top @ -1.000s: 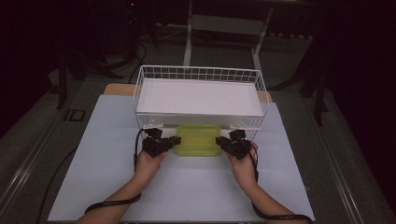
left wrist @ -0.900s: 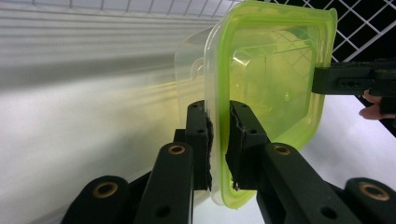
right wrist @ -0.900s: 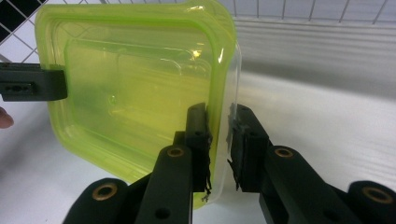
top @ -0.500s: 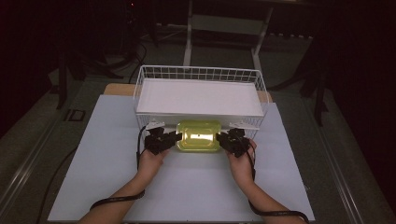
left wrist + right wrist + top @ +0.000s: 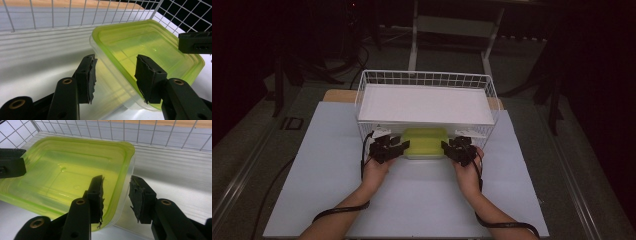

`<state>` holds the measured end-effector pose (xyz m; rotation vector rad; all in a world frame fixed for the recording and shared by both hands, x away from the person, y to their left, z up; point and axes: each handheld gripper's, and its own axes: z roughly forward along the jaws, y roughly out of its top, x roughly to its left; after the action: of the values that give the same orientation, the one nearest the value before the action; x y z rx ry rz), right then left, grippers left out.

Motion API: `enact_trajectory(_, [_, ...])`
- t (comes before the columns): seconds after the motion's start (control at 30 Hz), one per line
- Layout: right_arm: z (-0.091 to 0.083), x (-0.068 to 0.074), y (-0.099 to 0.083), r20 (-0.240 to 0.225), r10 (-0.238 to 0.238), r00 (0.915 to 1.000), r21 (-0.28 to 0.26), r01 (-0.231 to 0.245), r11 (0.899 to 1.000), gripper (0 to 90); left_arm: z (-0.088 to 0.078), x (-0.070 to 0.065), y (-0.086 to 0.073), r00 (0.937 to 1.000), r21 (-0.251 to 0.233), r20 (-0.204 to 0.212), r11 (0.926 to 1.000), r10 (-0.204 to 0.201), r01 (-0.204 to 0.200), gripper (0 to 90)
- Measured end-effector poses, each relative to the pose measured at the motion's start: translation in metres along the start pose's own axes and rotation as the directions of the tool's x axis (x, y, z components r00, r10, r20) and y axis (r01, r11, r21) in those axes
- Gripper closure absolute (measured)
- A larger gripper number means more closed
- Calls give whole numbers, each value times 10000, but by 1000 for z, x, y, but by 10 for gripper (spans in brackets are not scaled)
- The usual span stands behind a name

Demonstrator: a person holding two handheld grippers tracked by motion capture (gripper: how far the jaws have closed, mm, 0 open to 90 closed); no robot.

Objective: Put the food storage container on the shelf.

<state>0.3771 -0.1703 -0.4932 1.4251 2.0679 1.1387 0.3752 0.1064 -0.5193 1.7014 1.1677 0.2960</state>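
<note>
In the high view the left gripper (image 5: pixel 402 148) sits at the left end of a yellow-green lidded container (image 5: pixel 425 143), and the right gripper (image 5: pixel 447 147) sits at its right end. One hand (image 5: pixel 376 170) comes up from the bottom left and another hand (image 5: pixel 468 175) from the bottom right, each trailing a black cable. The container lies at the front edge of a white wire basket (image 5: pixel 426 79), partly under a white board (image 5: pixel 424 104) that covers the top of the basket. Basket and hands are over a pale sheet (image 5: pixel 322 170) that covers the table. There are one container, one basket, two grippers.

In the left gripper view the left gripper (image 5: pixel 116 73) has its jaws parted to a middling gap and set astride the near wall of the container (image 5: pixel 150 45): one pad is outside the clear wall, the other over the yellow-green lid. Whether the pads press on the plastic I cannot tell. The container is tilted, its far end higher, and nothing shows inside it through the lid. The basket's wire wall (image 5: pixel 60 15) runs behind it, and the tip of the right gripper (image 5: pixel 195 42) touches the far rim.

In the right gripper view the right gripper (image 5: pixel 116 195) likewise straddles the container (image 5: pixel 62 170) wall at a corner, jaws moderately apart, one pad on the lid side and one outside. The left gripper (image 5: pixel 11 166) tip rests at the opposite edge. White wires of the basket (image 5: pixel 150 132) cross the background.
</note>
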Motion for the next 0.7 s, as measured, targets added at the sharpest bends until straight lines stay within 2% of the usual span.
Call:
enact_trajectory(0.1, [-2,1,1,-36,-26,10000,-108,25,9999,615,-4,0,1,9998,-210,-108,9996,169,-171,494])
enact_trajectory(0.17, [-4,3,0,-31,-183,9998,-145,183,9997,602,-8,-1,2,9999,-321,-71,9994,83,-85,493])
enact_trajectory(0.23, [-9,6,-1,-55,-353,9994,-206,352,9992,595,-14,-4,3,9998,-350,21,9992,175,-174,493])
enact_trajectory(0.27, [-9,6,-1,-55,-353,9994,-206,352,9992,595,-14,-4,3,9998,-350,21,9992,175,-174,493])
enact_trajectory(0.3, [-13,7,-2,21,-391,9992,-314,391,9987,591,-18,-6,4,9993,-327,23,9987,382,-381,493])
enact_trajectory(0.4, [-17,9,-2,-81,-366,9993,-308,363,9989,585,-23,-10,3,9988,-276,154,9986,464,-460,493])
enact_trajectory(0.43, [-23,12,-3,-267,-361,9990,-327,353,9988,584,-30,-16,3,9960,-225,188,9960,870,-865,493])
enact_trajectory(0.6, [-34,20,-6,-588,-476,9971,-289,459,9985,589,-43,-21,1,9953,-280,382,9958,885,-875,479])
enact_trajectory(0.63, [-39,24,-9,-733,-570,9957,-302,549,9980,594,-51,-21,0,9949,-333,463,9955,901,-886,476])
enact_trajectory(0.67, [-39,24,-9,-733,-570,9957,-302,549,9980,594,-51,-21,0,9949,-333,463,9955,901,-886,457])
enact_trajectory(0.7, [-43,28,-11,-895,-518,9946,-266,496,9984,614,-55,-22,-2,9939,-335,487,9947,990,-974,401])
